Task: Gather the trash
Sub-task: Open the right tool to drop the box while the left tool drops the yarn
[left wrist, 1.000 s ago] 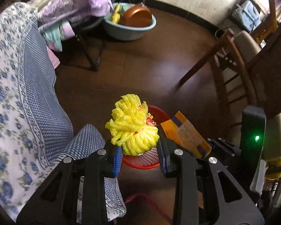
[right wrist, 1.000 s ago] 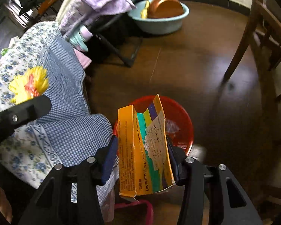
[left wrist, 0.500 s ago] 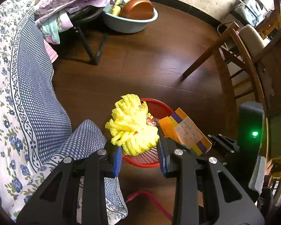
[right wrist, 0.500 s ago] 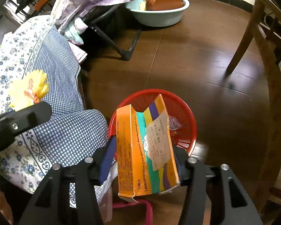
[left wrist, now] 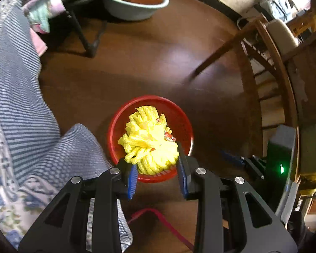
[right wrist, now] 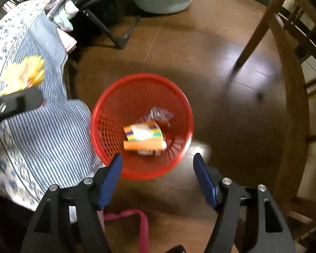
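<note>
Right gripper (right wrist: 158, 165) released orange carton (right wrist: 144, 138) into red basket (right wrist: 107, 113), jaws spread; left gripper (left wrist: 155, 168) still clamped yellow foam net (left wrist: 150, 142), frame centre.

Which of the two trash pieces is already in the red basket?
The orange carton: it lies loose inside the basket, below the open right gripper. The yellow foam net is clamped in the left gripper.

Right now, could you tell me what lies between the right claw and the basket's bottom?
Only the dropped box and clear wrapper, inside the basket; right wrist view.
</note>
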`<state>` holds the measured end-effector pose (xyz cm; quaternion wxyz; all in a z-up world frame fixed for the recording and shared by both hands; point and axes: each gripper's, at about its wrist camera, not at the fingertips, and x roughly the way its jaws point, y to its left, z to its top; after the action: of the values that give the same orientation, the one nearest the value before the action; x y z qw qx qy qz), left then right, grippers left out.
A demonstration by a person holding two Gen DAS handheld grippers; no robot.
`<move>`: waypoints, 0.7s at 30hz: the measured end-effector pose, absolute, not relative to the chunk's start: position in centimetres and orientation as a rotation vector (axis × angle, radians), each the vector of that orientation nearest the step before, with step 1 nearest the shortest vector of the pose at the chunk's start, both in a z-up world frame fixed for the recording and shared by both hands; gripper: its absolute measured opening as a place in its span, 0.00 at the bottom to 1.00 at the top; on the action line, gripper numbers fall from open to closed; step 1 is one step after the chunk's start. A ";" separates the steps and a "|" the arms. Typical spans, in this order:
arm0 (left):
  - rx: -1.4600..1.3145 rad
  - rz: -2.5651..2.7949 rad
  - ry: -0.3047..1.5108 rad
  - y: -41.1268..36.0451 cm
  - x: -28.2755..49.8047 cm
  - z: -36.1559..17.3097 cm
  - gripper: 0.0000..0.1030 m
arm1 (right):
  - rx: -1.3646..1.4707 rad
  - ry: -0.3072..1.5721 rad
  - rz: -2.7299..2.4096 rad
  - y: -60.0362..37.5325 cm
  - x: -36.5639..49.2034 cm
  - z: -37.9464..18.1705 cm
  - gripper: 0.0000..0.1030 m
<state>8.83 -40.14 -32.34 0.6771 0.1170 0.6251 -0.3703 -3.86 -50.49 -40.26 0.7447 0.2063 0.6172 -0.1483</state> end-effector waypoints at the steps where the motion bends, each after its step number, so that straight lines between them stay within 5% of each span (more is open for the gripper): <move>1: 0.268 -0.843 1.417 -40.5 8.7 -32.7 0.32 | 0.453 1.360 -0.323 -50.3 -4.3 -40.4 0.66; 14: 0.282 -0.865 1.536 -42.2 7.9 -35.7 0.36 | 0.487 1.382 -0.335 -50.6 -6.3 -41.2 0.66; 21: 0.277 -0.879 1.513 -42.2 7.9 -34.7 0.75 | 0.485 1.394 -0.321 -50.1 -6.2 -41.5 0.66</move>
<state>7.88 -42.17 -34.75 0.6327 0.1209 0.6614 -0.3842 -6.21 -50.15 -41.49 0.7283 0.2200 0.6325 -0.1456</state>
